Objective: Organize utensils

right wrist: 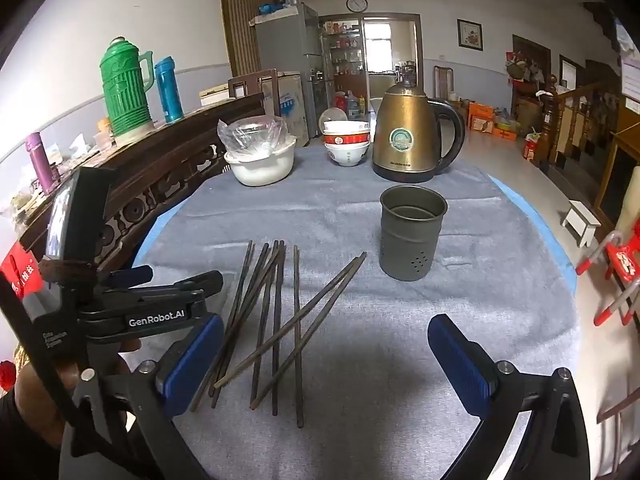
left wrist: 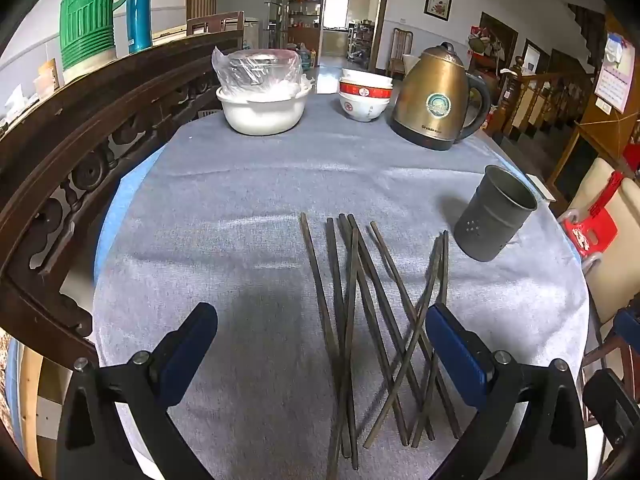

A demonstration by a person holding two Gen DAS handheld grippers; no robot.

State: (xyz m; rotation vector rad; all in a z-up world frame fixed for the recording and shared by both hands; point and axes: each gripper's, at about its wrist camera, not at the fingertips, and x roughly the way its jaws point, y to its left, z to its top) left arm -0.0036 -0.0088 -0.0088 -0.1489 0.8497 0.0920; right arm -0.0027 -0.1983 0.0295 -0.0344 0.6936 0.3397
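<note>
You've got eight chopsticks lying crossed on the bench, one metal holder just beside them. Your left tool and right tool both gape wide, holding nothing.

You are in a home dining room: kettle, stacked bowls, thermos, refrigerator, wall clock, staircase.

Your left gripper and right gripper look the same: black frames, blue ribbed pads, silver screws. The left one's side has white "GenRobot.AI" lettering.
</note>
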